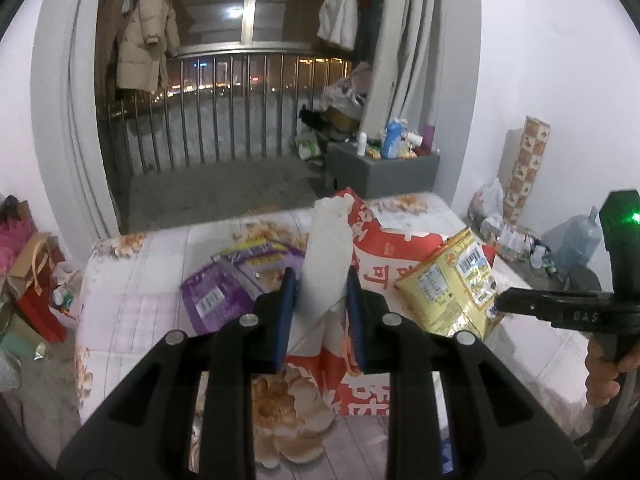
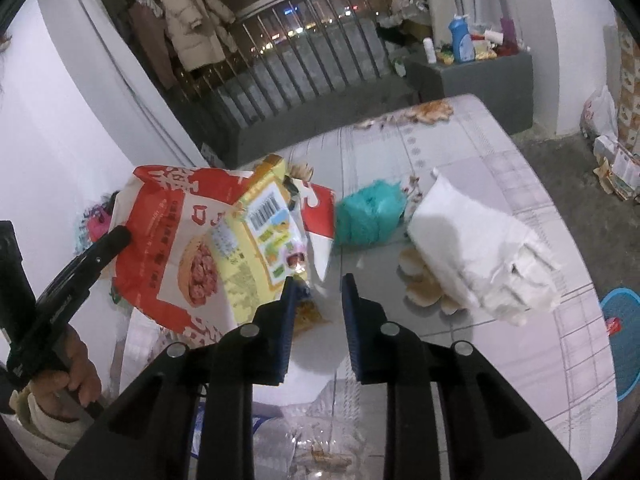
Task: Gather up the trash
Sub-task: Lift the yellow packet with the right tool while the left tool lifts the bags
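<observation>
Floral-covered worktop (image 1: 120, 280) below. My left claw (image 1: 320, 300), pitched down, grips red-white bag (image 1: 376, 248), long axis toward 12 o'clock. My right claw (image 2: 318, 296) pinches yellow wrapper (image 2: 264, 240), pointing 11 o'clock.

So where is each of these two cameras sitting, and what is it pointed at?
Left wrist: on the left gripper, looking along it at the red-and-white bag it pinches; the right gripper and a hand show at right.
Right wrist: on the right gripper, looking down at the yellow packet; the left gripper and hand show at left.
Shared: bag, yellow packet, floral table, balcony railing.
</observation>
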A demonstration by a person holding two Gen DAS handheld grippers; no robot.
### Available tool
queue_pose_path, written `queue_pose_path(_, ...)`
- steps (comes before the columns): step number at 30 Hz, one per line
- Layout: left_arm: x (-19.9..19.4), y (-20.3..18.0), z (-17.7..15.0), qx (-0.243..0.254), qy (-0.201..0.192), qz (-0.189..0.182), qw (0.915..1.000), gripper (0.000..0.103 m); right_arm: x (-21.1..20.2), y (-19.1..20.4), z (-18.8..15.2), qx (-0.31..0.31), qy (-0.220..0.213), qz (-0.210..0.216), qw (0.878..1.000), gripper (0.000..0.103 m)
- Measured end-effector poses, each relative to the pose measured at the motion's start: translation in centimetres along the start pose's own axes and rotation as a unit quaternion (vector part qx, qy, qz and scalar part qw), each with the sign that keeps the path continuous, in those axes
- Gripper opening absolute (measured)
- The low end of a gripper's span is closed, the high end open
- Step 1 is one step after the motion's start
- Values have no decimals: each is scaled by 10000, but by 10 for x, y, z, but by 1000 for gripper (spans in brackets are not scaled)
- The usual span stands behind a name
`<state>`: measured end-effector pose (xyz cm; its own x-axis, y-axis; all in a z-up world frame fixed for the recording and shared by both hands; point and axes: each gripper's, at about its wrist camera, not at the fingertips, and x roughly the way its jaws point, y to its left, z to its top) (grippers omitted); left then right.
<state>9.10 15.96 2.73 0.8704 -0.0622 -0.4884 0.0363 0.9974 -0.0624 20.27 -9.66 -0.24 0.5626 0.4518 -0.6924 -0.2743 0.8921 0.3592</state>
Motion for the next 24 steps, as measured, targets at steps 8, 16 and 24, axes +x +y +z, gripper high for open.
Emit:
queue_pose_path(8,-15,-12,13,227,-272,37,9994,22,-18,2,2,-15,-261,156,9995,20)
queue_pose_path(16,-19,-23,8,363,-232,-122,9990,22,-23,15,1,-390,-440,1,9983,37)
queue_pose_path(24,-15,-24,3,380,-142,-179,9990,22,-17,17,0,-493,-377,-139,9980,37)
